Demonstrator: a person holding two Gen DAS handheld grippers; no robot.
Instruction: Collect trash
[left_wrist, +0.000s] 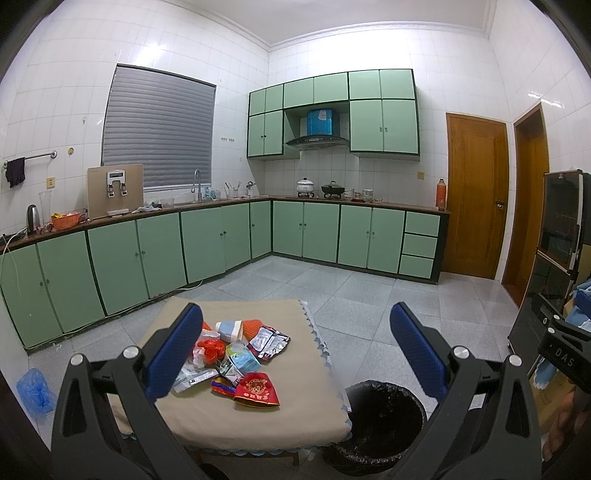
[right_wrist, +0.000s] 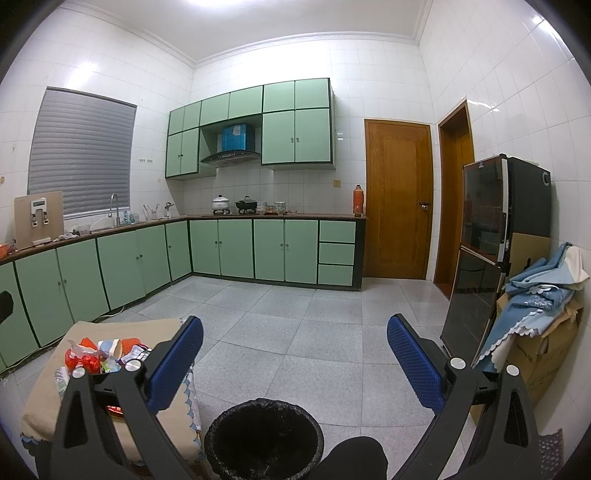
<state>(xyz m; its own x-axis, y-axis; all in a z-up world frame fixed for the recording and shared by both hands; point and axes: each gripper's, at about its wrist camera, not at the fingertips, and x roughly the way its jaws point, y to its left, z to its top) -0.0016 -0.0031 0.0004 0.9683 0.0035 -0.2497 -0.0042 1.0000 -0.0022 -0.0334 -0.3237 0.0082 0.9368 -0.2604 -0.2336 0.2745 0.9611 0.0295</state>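
A pile of trash (left_wrist: 232, 358) lies on a low table with a beige cloth (left_wrist: 258, 417): a red plastic bag (left_wrist: 210, 350), a silver wrapper (left_wrist: 267, 341), a red packet (left_wrist: 256, 389), a paper cup (left_wrist: 229, 330). A black-lined trash bin (left_wrist: 384, 421) stands on the floor right of the table. My left gripper (left_wrist: 295, 354) is open and empty above the table, its left finger over the pile. My right gripper (right_wrist: 295, 362) is open and empty above the bin (right_wrist: 264, 439); the trash pile shows at its left (right_wrist: 99, 352).
Green kitchen cabinets (right_wrist: 236, 247) run along the left and back walls. A black glass-door cabinet (right_wrist: 484, 251) and a cardboard box with blue cloths (right_wrist: 539, 295) stand at the right. A blue plastic bag (left_wrist: 33, 391) lies on the tiled floor (right_wrist: 295, 325).
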